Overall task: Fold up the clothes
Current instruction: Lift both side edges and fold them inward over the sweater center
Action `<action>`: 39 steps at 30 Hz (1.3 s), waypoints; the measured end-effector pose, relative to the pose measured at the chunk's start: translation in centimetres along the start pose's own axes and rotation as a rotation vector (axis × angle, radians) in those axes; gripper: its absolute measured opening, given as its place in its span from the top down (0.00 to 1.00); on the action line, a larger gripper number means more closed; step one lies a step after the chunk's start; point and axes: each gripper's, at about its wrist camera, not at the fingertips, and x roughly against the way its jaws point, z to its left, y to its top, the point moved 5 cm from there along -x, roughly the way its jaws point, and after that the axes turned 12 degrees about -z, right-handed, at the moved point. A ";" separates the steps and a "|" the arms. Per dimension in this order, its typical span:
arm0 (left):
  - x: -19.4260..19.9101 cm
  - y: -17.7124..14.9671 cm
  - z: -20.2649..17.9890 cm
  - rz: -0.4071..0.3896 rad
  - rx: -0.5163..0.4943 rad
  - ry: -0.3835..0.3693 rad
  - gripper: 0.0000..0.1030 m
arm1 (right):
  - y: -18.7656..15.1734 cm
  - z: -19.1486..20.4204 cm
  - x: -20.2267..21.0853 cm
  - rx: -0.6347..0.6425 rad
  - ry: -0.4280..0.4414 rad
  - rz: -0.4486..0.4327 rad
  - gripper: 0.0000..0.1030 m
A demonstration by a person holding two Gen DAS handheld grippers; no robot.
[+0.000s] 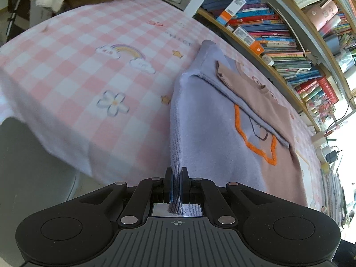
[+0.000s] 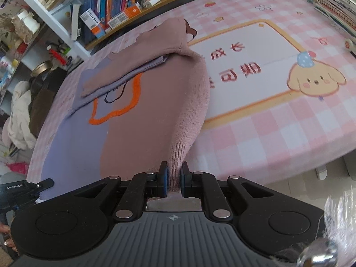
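Observation:
A knit sweater, half lilac and half dusty pink with an orange star outline, lies on the pink checked tablecloth (image 1: 77, 66); its sleeves are folded across the chest. My left gripper (image 1: 176, 173) is shut on the ribbed hem of the sweater's lilac side (image 1: 200, 129) and lifts that corner. My right gripper (image 2: 174, 173) is shut on the ribbed hem of the pink side (image 2: 144, 122), also raised off the table (image 2: 278, 133). The left gripper's body shows at the left edge of the right wrist view (image 2: 24, 189).
A bookshelf (image 1: 278, 33) packed with books runs along the far side of the table. A pile of clothes (image 2: 24, 111) sits off the table's left end. A stack of books (image 2: 333, 4) lies at the far right corner. The table's front edge drops to the floor.

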 end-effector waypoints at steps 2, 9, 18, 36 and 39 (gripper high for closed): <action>0.5 -0.5 0.1 0.005 0.001 0.006 0.96 | -0.6 -0.3 0.5 0.001 0.005 0.013 0.90; 1.8 -0.6 -0.4 -0.021 0.000 -0.001 0.96 | -0.7 -0.3 1.9 0.014 0.045 0.005 0.91; 2.0 5.2 -2.7 -0.173 0.215 -0.208 0.96 | 6.9 2.0 3.0 -0.147 0.207 -0.198 0.91; -12.7 16.5 -8.2 -0.174 0.222 -0.270 0.96 | 20.0 2.7 -9.4 -0.194 0.064 -0.356 0.91; -15.4 16.4 -8.2 -0.132 0.202 -0.237 0.96 | 20.8 2.6 -11.8 -0.169 0.026 -0.349 0.91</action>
